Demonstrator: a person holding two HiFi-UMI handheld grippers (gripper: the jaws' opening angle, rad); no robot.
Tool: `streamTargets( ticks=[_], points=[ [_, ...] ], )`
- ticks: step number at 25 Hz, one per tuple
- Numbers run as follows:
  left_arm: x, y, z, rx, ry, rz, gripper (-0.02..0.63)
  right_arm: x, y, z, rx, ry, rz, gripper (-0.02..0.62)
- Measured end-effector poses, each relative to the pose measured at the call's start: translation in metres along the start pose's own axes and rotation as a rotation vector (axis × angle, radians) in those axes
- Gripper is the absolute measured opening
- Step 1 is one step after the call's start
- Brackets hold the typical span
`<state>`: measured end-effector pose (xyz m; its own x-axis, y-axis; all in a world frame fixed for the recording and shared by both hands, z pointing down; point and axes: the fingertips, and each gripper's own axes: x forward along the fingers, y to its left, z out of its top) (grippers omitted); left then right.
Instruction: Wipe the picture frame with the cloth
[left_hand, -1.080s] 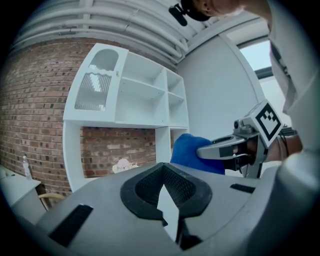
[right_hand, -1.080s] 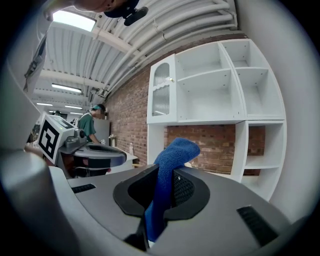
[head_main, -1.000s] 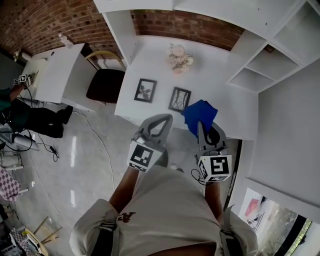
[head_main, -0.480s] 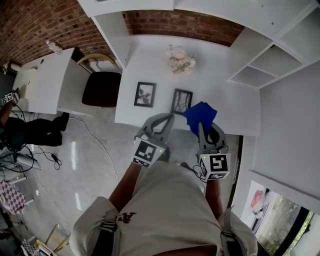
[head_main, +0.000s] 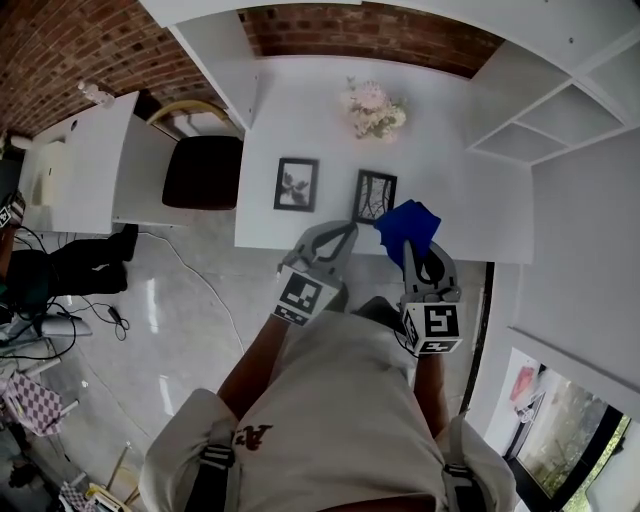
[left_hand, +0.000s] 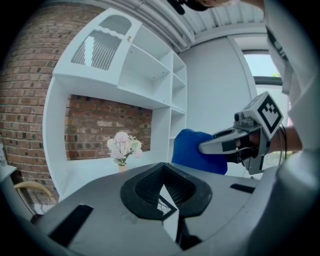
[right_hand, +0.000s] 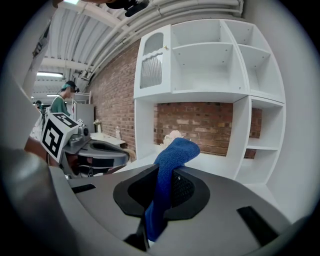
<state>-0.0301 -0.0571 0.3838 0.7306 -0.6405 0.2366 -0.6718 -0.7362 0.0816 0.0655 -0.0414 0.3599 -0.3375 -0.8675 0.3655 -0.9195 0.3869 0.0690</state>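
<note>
Two black picture frames lie on the white table (head_main: 470, 215): a left frame (head_main: 295, 184) and a right frame (head_main: 373, 196), whose corner (left_hand: 164, 202) shows through the left gripper's jaw opening. My left gripper (head_main: 345, 230) (left_hand: 165, 189) hovers at the table's near edge just short of the right frame, shut with nothing in it. My right gripper (head_main: 410, 245) (right_hand: 159, 192) is shut on a blue cloth (head_main: 407, 224) (right_hand: 172, 152), which sticks up past the jaws. The cloth (left_hand: 192, 150) hangs right of the right frame.
A vase of pale flowers (head_main: 372, 108) stands at the table's back before a brick wall. White shelves (head_main: 560, 110) rise on the right. A dark chair (head_main: 203, 165) and a second white desk (head_main: 85, 150) stand to the left. A person (head_main: 40, 265) sits at far left.
Both grippers have moved slightly forward toward the table's near edge. The cloth stays held in the right gripper. The frames have not moved.
</note>
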Motion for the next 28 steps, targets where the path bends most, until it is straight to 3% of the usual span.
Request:
streamTargets(
  ticks=[12, 28],
  points=[
    [0.021, 0.007, -0.045, -0.025, 0.085, -0.055, 0.001, 0.021, -0.001, -0.015, -0.005, 0.044, -0.014, 0.028],
    [0.055, 0.019, -0.106, -0.034, 0.197, -0.058, 0.001, 0.047, -0.006, -0.047, 0.019, 0.131, 0.034, 0.028]
  ],
)
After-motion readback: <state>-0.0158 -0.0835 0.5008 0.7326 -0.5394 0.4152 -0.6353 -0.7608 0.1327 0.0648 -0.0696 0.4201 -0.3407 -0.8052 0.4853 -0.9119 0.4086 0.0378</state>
